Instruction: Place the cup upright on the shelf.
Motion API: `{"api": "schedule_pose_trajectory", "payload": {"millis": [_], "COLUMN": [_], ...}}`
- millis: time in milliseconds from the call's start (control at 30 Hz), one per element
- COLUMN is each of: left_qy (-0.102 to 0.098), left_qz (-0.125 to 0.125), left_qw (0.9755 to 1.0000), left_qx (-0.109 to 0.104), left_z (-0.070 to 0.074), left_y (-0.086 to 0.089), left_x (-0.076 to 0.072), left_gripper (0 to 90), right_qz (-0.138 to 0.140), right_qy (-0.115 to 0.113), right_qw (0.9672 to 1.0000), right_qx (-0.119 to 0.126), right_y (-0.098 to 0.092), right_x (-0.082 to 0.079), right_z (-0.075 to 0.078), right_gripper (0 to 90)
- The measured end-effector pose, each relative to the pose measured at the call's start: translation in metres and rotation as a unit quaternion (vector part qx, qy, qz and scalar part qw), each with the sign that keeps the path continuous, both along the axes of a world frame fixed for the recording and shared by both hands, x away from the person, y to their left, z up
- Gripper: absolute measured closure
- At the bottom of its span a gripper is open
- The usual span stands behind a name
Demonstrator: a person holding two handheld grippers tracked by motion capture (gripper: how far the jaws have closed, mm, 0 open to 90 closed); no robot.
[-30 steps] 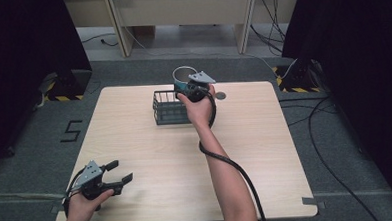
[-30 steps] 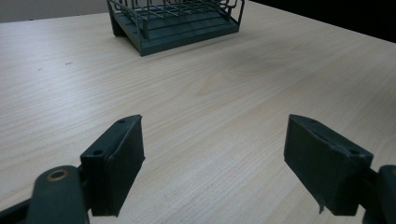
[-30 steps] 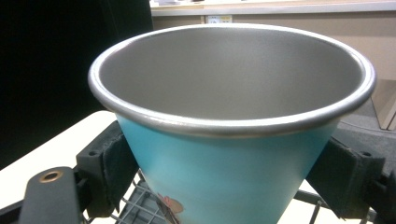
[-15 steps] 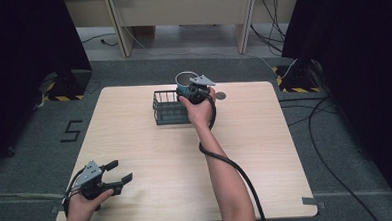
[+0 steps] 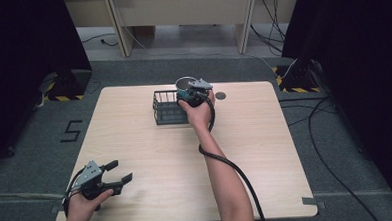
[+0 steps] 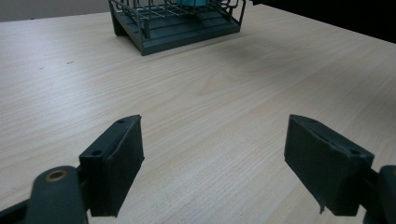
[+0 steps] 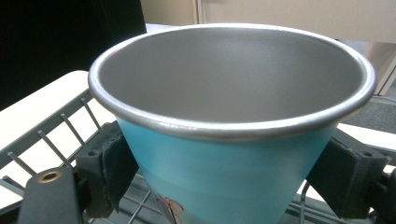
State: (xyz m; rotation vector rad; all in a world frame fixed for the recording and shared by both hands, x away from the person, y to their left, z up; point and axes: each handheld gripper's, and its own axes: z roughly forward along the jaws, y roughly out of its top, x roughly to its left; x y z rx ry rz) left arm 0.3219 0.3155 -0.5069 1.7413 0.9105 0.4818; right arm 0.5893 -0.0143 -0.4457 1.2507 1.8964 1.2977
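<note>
A blue cup (image 7: pixel 224 158) with a bare metal inside stands upright between the jaws of my right gripper (image 7: pixel 229 172), which is shut on its sides. From above, the cup (image 5: pixel 184 84) and right gripper (image 5: pixel 191 93) are at the right end of the dark wire basket (image 5: pixel 166 109). The basket's wires (image 7: pixel 51 135) show around and under the cup's lower part; whether the cup rests on them is hidden. My left gripper (image 5: pixel 119 173) is near the table's front left corner, open and holding nothing. The left gripper (image 6: pixel 212 158) faces the distant basket (image 6: pixel 173 23).
The light wooden table (image 5: pixel 265 137) is bare between the two grippers. A small dark round mark (image 5: pixel 220 95) lies just right of the basket. Black cables (image 5: pixel 329 119) trail over the grey floor at the right.
My right gripper has sunk slightly with the cup at the basket's right end. The left gripper has stayed where it was.
</note>
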Motion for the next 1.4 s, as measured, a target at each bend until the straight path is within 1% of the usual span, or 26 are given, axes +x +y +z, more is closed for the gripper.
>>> {"api": "schedule_pose_trajectory", "payload": {"millis": [133,267,367,667,933,1167,1200,1400], "left_qy": [0.0,0.0,0.0,0.0,0.0,-0.001,-0.001,0.0], "left_qz": [-0.001,0.0,-0.001,0.0,0.0,0.0,0.0,0.0], "left_qw": [1.0,1.0,1.0,1.0,1.0,1.0,1.0,1.0], "left_qx": [0.001,0.001,0.001,0.002,0.002,0.003,0.003,0.004], "left_z": [0.0,0.0,0.0,0.0,0.0,0.0,0.0,0.0], "left_y": [0.0,0.0,0.0,0.0,0.0,0.0,0.0,-0.001], "left_x": [0.0,0.0,0.0,0.0,0.0,0.0,0.0,0.0], "left_gripper": [19.2,19.2,19.2,19.2,19.2,19.2,19.2,19.2], "right_qz": [0.003,0.002,0.002,-0.003,0.0,0.001,0.0,0.003], "right_qy": [-0.004,-0.005,-0.003,0.003,0.008,0.007,0.008,0.005], "right_qw": [0.9999,0.9999,0.9998,0.9999,0.9999,0.9999,0.9999,0.9999], "right_qx": [-0.01,-0.015,-0.02,-0.013,-0.014,-0.014,-0.011,-0.015], "right_y": [0.001,0.003,0.003,0.003,0.001,-0.001,-0.002,-0.005], "right_x": [-0.001,-0.002,-0.002,-0.009,-0.016,-0.023,-0.026,-0.034], "right_z": [-0.001,-0.001,0.0,0.004,0.006,0.006,0.007,0.009], "right_gripper": [16.6,15.5,15.1,15.2,15.2,15.1,15.1,15.0]}}
